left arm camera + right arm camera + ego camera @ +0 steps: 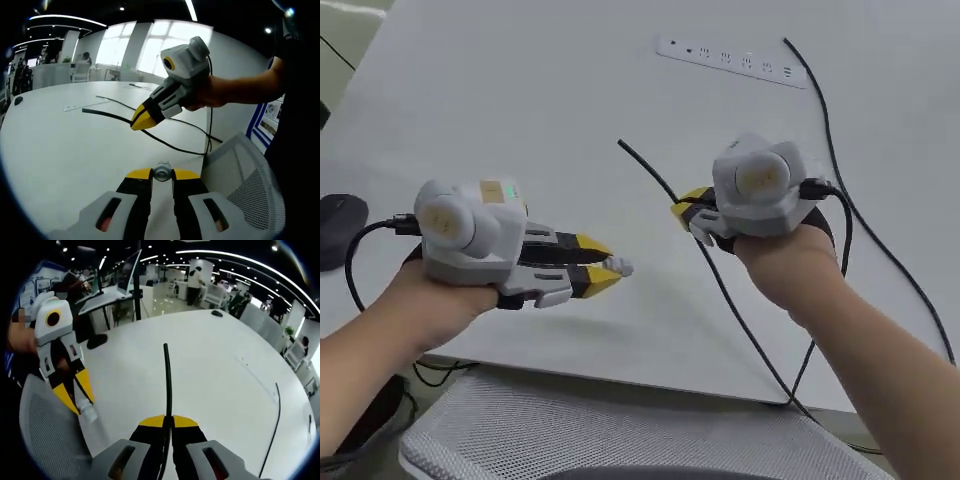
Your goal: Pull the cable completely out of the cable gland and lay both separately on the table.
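Left fingertips: clenched on the cable gland (162,171), a small pale fitting pinched between the yellow tips of the left gripper (598,262) and poking out just past them.
Right fingertips: closed tight on the black cable (167,375), which passes between the yellow pads of the right gripper (168,421) and runs straight on ahead to a bare free end.
Cable gland: held in the air over the near part of the table (520,80), clearly apart from the cable, with nothing threaded through it as far as the left gripper view allows.
Cable: free end hanging above the table top beyond the right gripper, the rest trailing back under that hand and down past the near table edge.
Grippers: side by side over the near edge, tips turned toward each other with a clear gap between.
Around: power strip (732,60) at the far side, dark mouse (338,225) at the left edge, mesh chair back (600,430) below the near edge.
Step in hand: pulling-out apparently done; neither part on the table yet, so laying down remains.
Next move: lower each hand to the bare white surface, well apart, then release; likely to need care with the round gland, prone to rolling, and with the springy cable, prone to sliding toward the edge.
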Available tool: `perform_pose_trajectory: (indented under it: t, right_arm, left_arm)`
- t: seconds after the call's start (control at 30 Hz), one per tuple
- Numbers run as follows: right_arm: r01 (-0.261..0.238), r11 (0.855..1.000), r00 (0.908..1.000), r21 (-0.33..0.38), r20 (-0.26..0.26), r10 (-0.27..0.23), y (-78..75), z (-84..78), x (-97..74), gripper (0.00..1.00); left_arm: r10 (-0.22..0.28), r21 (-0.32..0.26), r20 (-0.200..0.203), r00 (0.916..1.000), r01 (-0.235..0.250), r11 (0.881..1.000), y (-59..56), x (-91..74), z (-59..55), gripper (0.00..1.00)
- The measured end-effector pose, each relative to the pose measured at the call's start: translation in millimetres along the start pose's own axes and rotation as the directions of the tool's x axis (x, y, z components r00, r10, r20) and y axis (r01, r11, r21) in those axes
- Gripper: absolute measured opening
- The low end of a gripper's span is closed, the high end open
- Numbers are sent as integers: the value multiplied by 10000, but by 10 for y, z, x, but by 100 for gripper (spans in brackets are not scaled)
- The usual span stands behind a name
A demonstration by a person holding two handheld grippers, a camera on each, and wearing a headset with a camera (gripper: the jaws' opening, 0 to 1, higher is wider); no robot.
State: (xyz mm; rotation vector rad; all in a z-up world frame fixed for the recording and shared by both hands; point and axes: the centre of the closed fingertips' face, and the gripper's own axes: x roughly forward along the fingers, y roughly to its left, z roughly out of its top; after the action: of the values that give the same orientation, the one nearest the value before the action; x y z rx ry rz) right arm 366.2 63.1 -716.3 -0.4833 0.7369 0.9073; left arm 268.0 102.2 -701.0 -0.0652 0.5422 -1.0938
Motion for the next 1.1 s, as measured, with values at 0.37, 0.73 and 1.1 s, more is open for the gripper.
perform_pose_trajectory:
  t: [0.37, 0.73, 1.1]
  right_arm:
    - [-515, 9959, 9983, -742, -300, 494, 125, 70, 498, 0]
    - [-1510, 9791, 9883, -1361, -439, 1463, 421, 128, 907, 0]
    - [-2273, 9486, 9721, -2203, -1086, 2078, 705, 5, 1135, 0]
  left_arm:
    - [62, 158, -266, 9996, -58, 9999, 289, -43, -236, 15]
    - [204, -75, -687, 9974, -210, 9998, 516, -120, -627, 15]
    - [390, -631, -814, 9959, -442, 9970, 661, -146, -927, 15]
